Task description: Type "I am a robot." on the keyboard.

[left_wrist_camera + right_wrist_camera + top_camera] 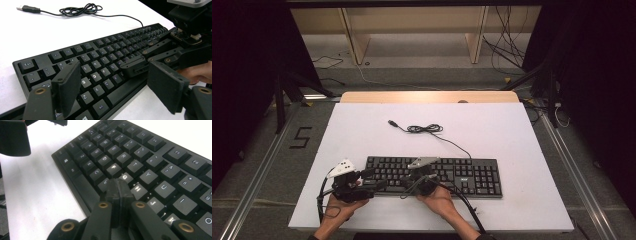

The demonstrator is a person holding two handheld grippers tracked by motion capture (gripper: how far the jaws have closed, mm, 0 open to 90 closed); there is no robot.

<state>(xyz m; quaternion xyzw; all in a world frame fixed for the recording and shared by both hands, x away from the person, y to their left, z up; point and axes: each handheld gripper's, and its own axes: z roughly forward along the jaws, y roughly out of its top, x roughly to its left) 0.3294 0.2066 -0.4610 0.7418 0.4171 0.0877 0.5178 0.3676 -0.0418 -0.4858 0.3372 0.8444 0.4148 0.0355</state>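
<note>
Lying on the white desk point(362, 130), near its front edge: a black keyboard point(472, 175), long side running across. Trailing from the keyboard's back edge toward the far side of the desk: its cable point(447, 139), bunching into a loose coil point(80, 10) and ending in a USB plug point(393, 123) lying free on the desk.

Hovering at the keyboard's left end: left tongs point(115, 85), jaws standing wide apart, one over the bottom-left keys, the other off the keyboard's front edge. Gripping them from below, at the keyboard's front-left corner: the left hand point(343, 206).

Resting over the keyboard's left-middle keys: right tongs point(119, 191), jaws pressed together with nothing between them, tips sitting just in front of the G key point(126, 177), beside the V key; touching or only hovering, cannot tell. Holding them from the keyboard's front edge: the right hand point(438, 200). Trailing from each pair of tongs toward the desk's front edge: a black lead.

Showing beyond the desk's far edge: a wooden frame point(412, 30) and loose wires on the floor.
</note>
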